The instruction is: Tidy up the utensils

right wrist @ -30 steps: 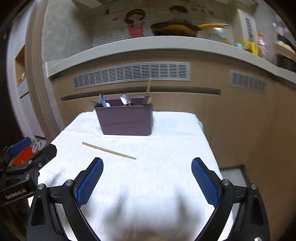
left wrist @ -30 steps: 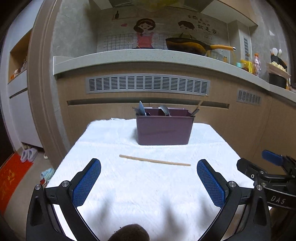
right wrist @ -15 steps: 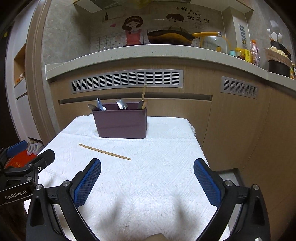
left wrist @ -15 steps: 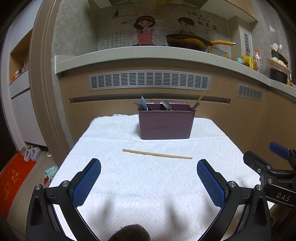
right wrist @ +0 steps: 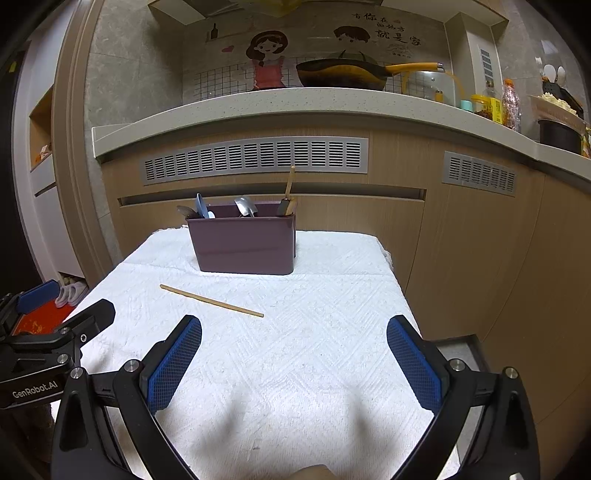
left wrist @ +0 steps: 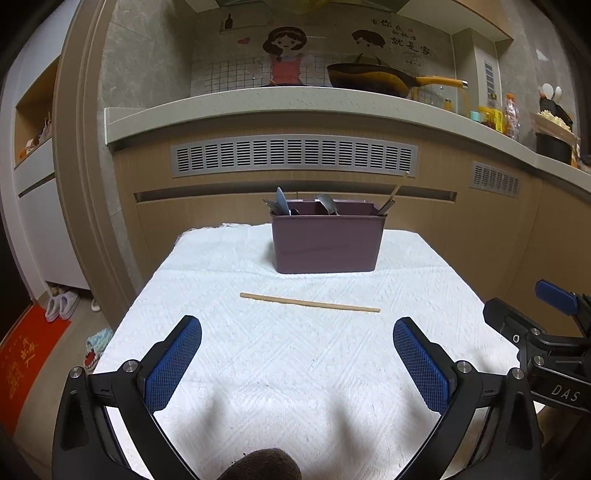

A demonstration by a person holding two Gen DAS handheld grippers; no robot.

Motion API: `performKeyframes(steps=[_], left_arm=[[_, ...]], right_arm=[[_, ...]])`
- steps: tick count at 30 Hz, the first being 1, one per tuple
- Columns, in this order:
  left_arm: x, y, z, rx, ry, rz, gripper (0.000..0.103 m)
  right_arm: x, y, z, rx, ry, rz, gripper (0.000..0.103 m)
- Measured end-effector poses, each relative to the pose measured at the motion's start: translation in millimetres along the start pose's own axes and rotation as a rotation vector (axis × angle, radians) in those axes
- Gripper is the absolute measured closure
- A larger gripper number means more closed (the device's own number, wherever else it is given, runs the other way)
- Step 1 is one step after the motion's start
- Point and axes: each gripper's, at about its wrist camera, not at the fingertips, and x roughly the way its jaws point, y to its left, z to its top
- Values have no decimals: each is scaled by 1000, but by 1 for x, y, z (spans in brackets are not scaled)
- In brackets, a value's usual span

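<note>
Hovering low over the near end of the desk [left wrist: 229,373], the left gripper [left wrist: 297,354] points straight along the white cloth with its blue-padded fingers [left wrist: 173,363] spread wide and nothing between them. The right gripper [right wrist: 293,352] hangs level beside it in the same pose, fingers [right wrist: 413,363] wide apart and empty; each gripper shows at the edge of the other's view.

A single wooden chopstick [left wrist: 309,302] lies flat on the cloth, crosswise, ahead of both grippers and apart from them. Behind it, near the far edge of the desk, stands a purple utensil holder [left wrist: 327,242] with spoons and another chopstick upright inside; which compartment each sits in is hard to tell from this low angle. The cloth between the fingers and the chopstick is bare, and the desk drops off on the right toward a wooden cabinet front [right wrist: 472,258].

The left gripper's body reads "GenRobot.AI" in the right wrist view, and "DAS" shows on the right gripper in the left wrist view. Chinese characters run across the wall sticker [right wrist: 384,27] above the wok [right wrist: 341,74].
</note>
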Motion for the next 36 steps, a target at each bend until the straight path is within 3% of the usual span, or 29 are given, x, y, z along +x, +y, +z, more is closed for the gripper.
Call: performKeyframes(steps=[36], left_arm=[[-1, -2, 1, 3, -3, -8, 0]], right_arm=[[3, -5, 0, -4, 5, 4, 3]])
